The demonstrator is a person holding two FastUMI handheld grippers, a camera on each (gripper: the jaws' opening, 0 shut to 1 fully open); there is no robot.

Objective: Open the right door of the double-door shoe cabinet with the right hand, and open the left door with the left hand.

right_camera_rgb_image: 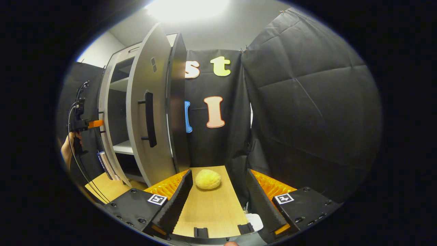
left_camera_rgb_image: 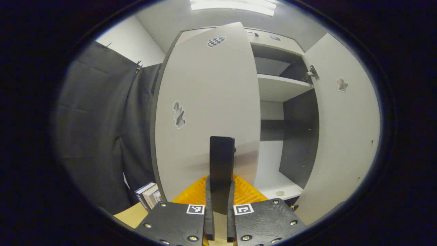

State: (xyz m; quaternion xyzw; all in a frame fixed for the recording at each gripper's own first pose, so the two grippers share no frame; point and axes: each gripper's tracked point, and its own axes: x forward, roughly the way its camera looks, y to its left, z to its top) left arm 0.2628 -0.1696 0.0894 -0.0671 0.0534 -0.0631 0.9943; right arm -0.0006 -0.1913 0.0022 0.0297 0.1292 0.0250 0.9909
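**Left door now in hand**

The right door (left_camera_rgb_image: 341, 130) stands wide open. The left gripper (left_camera_rgb_image: 220, 191) has its jaws pinched on the left door's handle (left_camera_rgb_image: 222, 164); next it should pull outward. The right gripper (right_camera_rgb_image: 218, 208) hangs spread, holding nothing.

Yellow sponge (right_camera_rgb_image: 207, 179) on wooden table (right_camera_rgb_image: 208, 212)

- Black cloth (right_camera_rgb_image: 307, 112) is hanging in creased panels as the booth's wall, pinned along its top edge.
- A pale plain wall (left_camera_rgb_image: 131, 42) is rising behind the cloth.
- A bright ceiling light (left_camera_rgb_image: 235, 5) is glaring overhead.
- A light wooden tabletop (right_camera_rgb_image: 208, 208) is spreading below, with books (left_camera_rgb_image: 148, 194) standing near the cloth.
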